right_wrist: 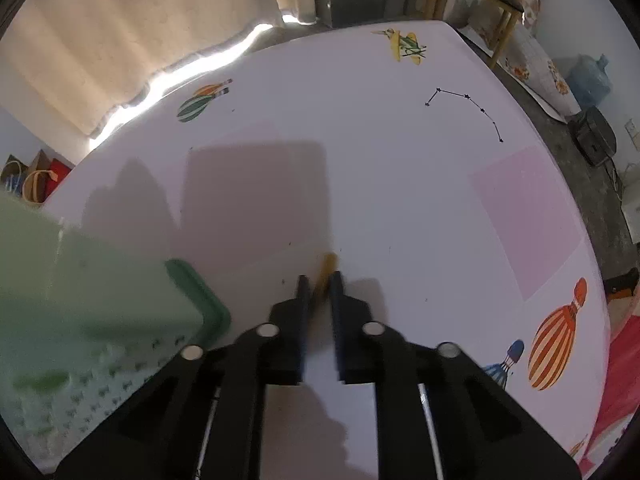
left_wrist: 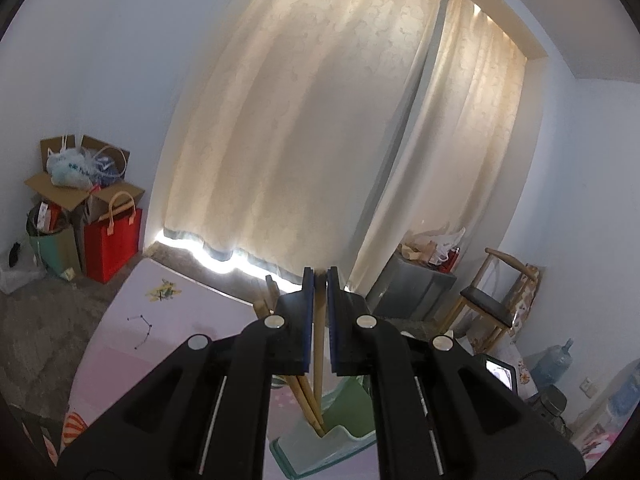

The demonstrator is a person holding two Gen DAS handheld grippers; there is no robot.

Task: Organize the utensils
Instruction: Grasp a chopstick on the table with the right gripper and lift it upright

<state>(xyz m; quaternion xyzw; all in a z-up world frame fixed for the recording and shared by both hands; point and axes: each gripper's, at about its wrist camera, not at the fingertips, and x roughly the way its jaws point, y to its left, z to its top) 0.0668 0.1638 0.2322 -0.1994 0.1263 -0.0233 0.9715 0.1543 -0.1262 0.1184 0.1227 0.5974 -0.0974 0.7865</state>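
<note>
the left gripper (left_wrist: 320, 276) is held out nearly level over the mat, its jaws drawn narrow and clamped on a single wooden chopstick (left_wrist: 319, 332) that stands upright between the blue pads (left_wrist: 307, 320). that chopstick runs down into a pale green utensil holder (left_wrist: 336, 436) that sits below the gripper, and a few more wooden chopsticks (left_wrist: 304, 400) lean together in the same holder, their tops poking up just left of the jaws. the holder stands on the pink play mat (left_wrist: 132, 344), well in from the mat's far edge by the cream curtain (left_wrist: 304, 120). a red bag (left_wrist: 114, 244) and a cardboard box (left_wrist: 76, 184) sit beyond the mat's far left corner, and a wooden chair (left_wrist: 492, 300) beyond its far right side.

the right gripper (right_wrist: 320, 280) points steeply down at the mat (right_wrist: 360, 140), its jaws nearly closed with a yellow-brown stick-like piece (right_wrist: 326, 268) between the tips; the picture is smeared there, so i cannot tell whether the pads actually press on it, or exactly what it is. just left of that gripper lies a green tray (right_wrist: 200, 292) with a rounded darker rim, blurred, close to the near left part of the mat. a striped orange balloon print (right_wrist: 556, 344) marks the mat's near right edge.
</note>
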